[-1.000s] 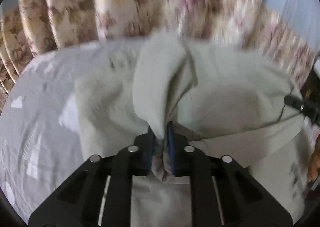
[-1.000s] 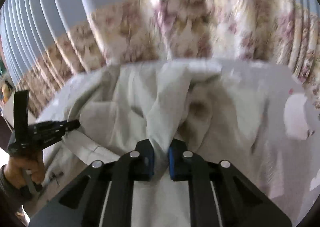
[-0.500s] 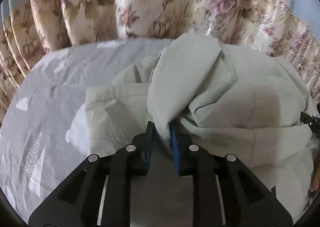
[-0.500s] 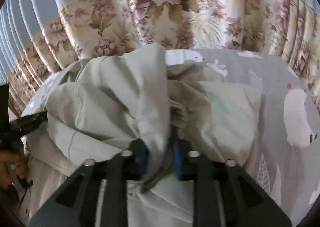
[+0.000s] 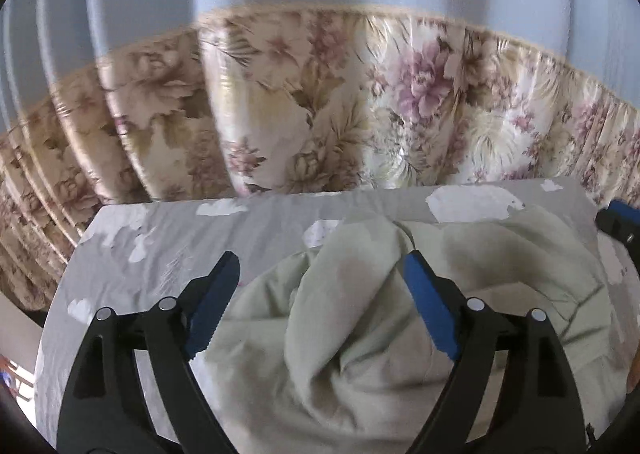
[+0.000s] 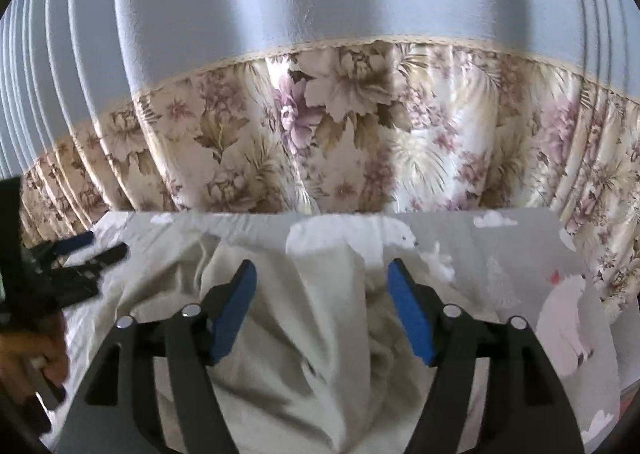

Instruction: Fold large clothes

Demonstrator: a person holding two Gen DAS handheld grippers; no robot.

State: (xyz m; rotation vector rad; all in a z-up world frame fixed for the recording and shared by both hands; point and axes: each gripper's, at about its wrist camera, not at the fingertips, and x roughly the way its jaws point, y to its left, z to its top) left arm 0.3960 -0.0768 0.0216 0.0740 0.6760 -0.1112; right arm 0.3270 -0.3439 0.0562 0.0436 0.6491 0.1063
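Pale green-grey cloth, a crumpled garment (image 5: 360,326), is seen in the left wrist view heaped on a grey sheet (image 5: 160,238) printed with white shapes. The left gripper (image 5: 320,282) is held over it with its blue-padded fingers (image 5: 426,302) spread wide apart, nothing clamped between them; a raised fold of the garment lies between and below them. A floral curtain (image 5: 320,114) is hung behind the surface, and the right gripper (image 5: 618,224) is glimpsed at the right edge. In the right wrist view, the garment (image 6: 320,334) is again bunched beneath the right gripper (image 6: 320,282), whose blue fingers (image 6: 236,306) are likewise spread apart and empty. The left gripper (image 6: 76,266) is shown at the left edge, gripped by a hand (image 6: 36,350), beside the garment.
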